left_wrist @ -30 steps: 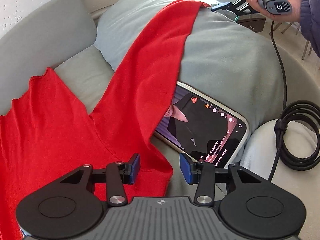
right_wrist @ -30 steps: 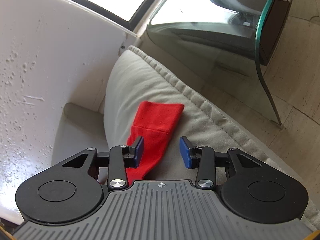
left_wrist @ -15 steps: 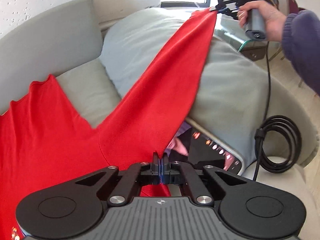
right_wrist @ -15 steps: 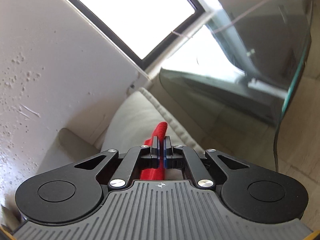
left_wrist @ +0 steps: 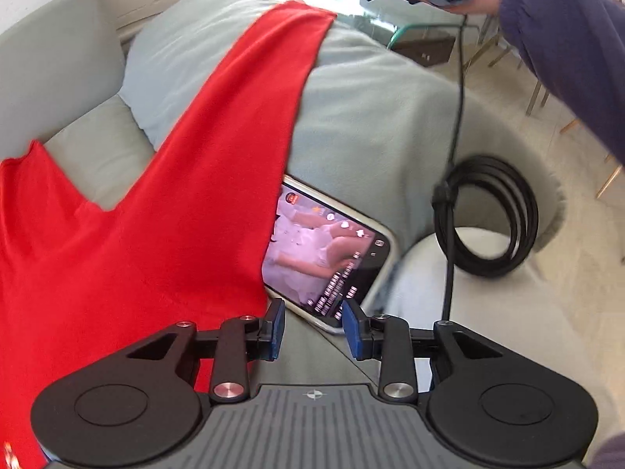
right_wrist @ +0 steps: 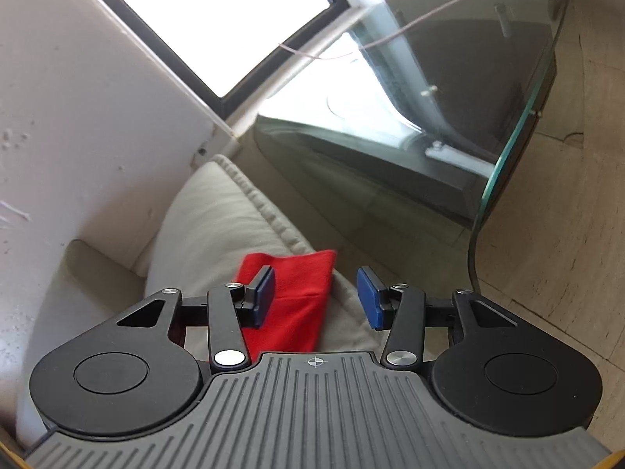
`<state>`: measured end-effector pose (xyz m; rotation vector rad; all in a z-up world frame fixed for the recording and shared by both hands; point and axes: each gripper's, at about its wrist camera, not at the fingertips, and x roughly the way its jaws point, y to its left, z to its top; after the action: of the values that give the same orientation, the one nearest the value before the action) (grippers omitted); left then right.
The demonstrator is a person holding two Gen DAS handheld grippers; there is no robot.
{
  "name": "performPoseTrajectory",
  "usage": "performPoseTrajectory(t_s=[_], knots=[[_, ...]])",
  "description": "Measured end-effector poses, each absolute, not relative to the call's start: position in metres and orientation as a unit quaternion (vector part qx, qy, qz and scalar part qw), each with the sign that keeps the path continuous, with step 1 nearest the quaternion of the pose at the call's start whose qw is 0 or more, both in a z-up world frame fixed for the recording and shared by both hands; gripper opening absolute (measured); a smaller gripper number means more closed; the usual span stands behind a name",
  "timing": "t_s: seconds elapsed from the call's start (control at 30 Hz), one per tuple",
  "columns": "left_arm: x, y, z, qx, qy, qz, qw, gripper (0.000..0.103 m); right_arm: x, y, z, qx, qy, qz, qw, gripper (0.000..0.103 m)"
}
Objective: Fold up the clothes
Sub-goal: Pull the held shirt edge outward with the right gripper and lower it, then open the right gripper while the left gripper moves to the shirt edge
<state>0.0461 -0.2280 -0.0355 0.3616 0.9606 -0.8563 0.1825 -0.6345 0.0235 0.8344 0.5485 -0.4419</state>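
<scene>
Both grippers, left gripper (left_wrist: 312, 328) and right gripper (right_wrist: 315, 296), were opening with nothing pinched, evidently releasing the red garment (left_wrist: 187, 179), which lay draped toward 1 o'clock over the cushion (left_wrist: 375, 109).

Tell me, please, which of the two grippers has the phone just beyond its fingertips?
The left gripper: the phone lies just past its opening, empty jaws, while the right gripper faces only the red garment.
</scene>
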Motion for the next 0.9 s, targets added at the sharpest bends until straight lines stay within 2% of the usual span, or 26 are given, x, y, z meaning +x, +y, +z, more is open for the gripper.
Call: performPoseTrajectory(t_s=[0.2, 0.3, 0.4, 0.47, 0.5, 0.53, 0.57, 0.6, 0.63, 0.67, 0.87, 0.9], knots=[[0.016, -0.155, 0.004, 0.132, 0.426, -0.352, 0.823, 0.046, 0.102, -0.559, 0.083, 0.346, 0.24, -0.081, 0.904, 0.055], [0.011, -0.111, 0.005, 0.118, 0.435, -0.284, 0.846, 0.052, 0.082, -0.498, 0.099, 0.31, 0.266, -0.009, 0.913, 0.07], [0.008, -0.063, 0.0, 0.072, 0.447, -0.204, 0.868, 0.054, 0.07, -0.429, 0.089, 0.281, 0.313, 0.062, 0.905, 0.074], [0.01, -0.032, -0.007, 0.021, 0.442, -0.141, 0.886, 0.061, 0.065, -0.388, 0.07, 0.27, 0.348, 0.091, 0.893, 0.075], [0.011, -0.018, -0.01, -0.004, 0.436, -0.109, 0.893, 0.062, 0.066, -0.367, 0.057, 0.263, 0.367, 0.101, 0.887, 0.07], [0.013, -0.007, -0.014, -0.024, 0.432, -0.086, 0.898, 0.057, 0.068, -0.346, 0.044, 0.253, 0.386, 0.112, 0.88, 0.06], [0.017, 0.001, -0.019, -0.033, 0.431, -0.071, 0.899, 0.054, 0.071, -0.326, 0.032, 0.239, 0.404, 0.12, 0.875, 0.019], [0.022, 0.007, -0.024, -0.04, 0.433, -0.061, 0.899, 0.041, 0.072, -0.306, 0.02, 0.223, 0.42, 0.124, 0.871, 0.002], [0.027, 0.011, -0.029, -0.046, 0.436, -0.058, 0.897, 0.021, 0.073, -0.286, 0.007, 0.206, 0.435, 0.128, 0.867, 0.002], [0.033, 0.015, -0.033, -0.051, 0.439, -0.055, 0.895, 0.014, 0.075, -0.266, -0.005, 0.189, 0.45, 0.131, 0.863, 0.002], [0.044, 0.023, -0.06, -0.046, 0.485, -0.07, 0.871, 0.014, 0.087, -0.197, -0.046, 0.073, 0.524, 0.143, 0.836, 0.005], [0.043, 0.028, -0.057, -0.057, 0.49, -0.08, 0.866, 0.015, 0.087, -0.193, -0.052, 0.058, 0.544, 0.137, 0.826, 0.009]])
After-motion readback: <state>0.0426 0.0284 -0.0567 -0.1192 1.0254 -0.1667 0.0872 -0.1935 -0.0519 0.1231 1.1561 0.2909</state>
